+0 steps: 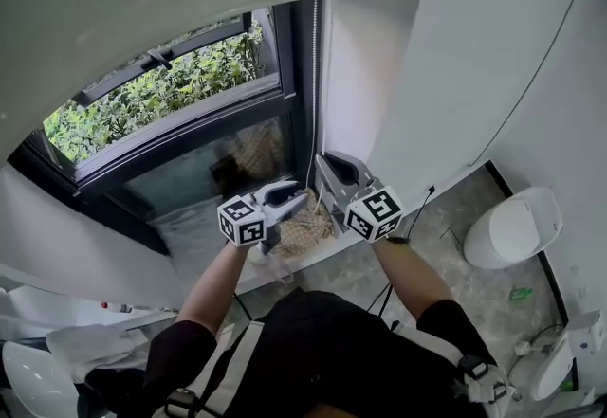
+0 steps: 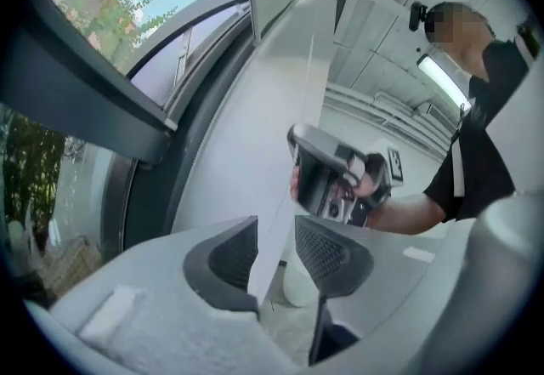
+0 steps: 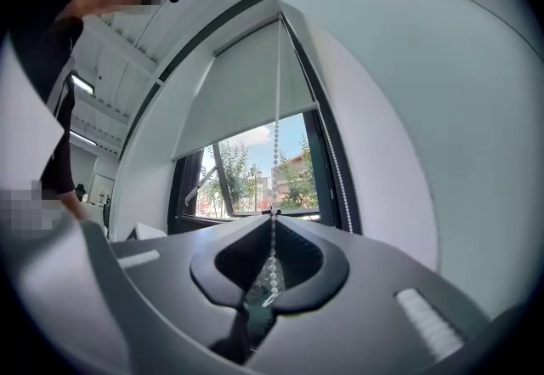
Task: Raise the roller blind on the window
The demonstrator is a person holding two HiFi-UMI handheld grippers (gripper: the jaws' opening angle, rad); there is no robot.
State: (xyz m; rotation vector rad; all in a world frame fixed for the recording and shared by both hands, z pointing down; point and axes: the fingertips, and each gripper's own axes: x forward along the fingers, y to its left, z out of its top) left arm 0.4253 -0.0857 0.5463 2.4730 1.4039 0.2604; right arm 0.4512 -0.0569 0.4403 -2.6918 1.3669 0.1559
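The pale grey fabric roller blind (image 1: 142,9) is hanging partway down the dark-framed window (image 1: 190,136). In the right gripper view its bottom edge (image 3: 246,93) is crossing roughly the middle of the glass. The upper panes are being covered, while the lower panes are showing green foliage (image 1: 171,89) and sky.

The white bead chain (image 3: 274,161) is running down along the right side of the frame. It is passing straight into the right tongs (image 3: 272,258), which are pressing together and pinching it at their tips. In the head view the right tongs (image 1: 327,165) are sitting low, beside the white wall (image 1: 455,46).

The left tongs (image 2: 276,250) are standing spread, gripping nothing. A pale strip is showing in their gap, and I cannot tell whether it is the chain or a wall edge. In the head view they (image 1: 294,193) are sitting just beside the right tongs.

Judging from this, the raising is well under way but far from finished. About half the window is uncovered, and the blind is needing more pulls on the chain. The left tongs are looking ready to take a fresh hold higher up.
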